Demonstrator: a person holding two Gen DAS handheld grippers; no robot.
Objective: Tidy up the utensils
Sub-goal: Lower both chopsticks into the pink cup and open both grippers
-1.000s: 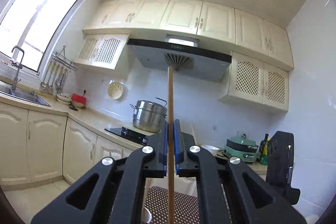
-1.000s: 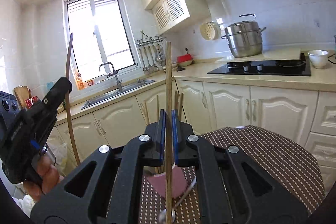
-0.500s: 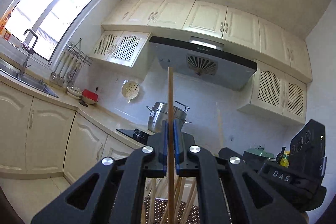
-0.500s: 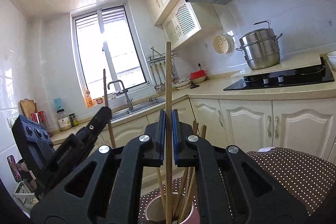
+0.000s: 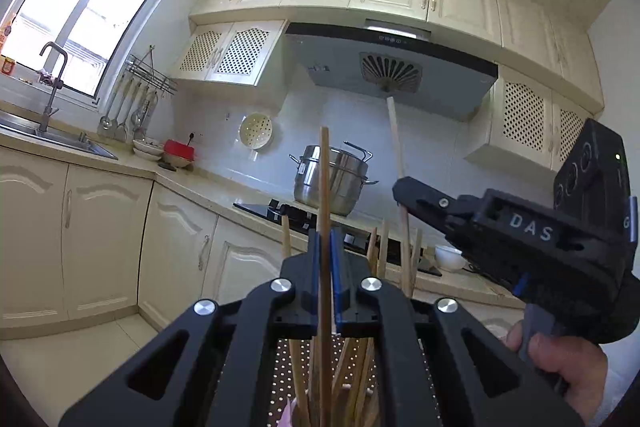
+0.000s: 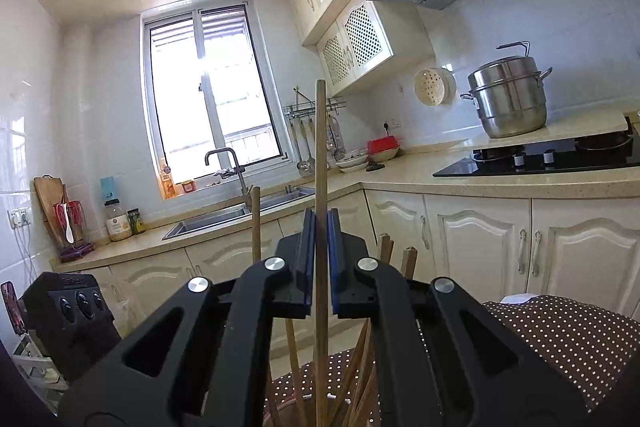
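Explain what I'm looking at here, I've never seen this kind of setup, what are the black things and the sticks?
These are two views from small wide-angle cameras, one on each of two hand-held grippers that a person carries; there is no robot arm. In the left camera's picture, the left gripper is shut on one upright chopstick. To its right you see the right gripper and the hand holding it. In the right camera's picture, the right gripper is also shut on a chopstick. Below both stands a pink cup of more chopsticks on a brown dotted cloth. Behind is a kitchen with a steel pot.
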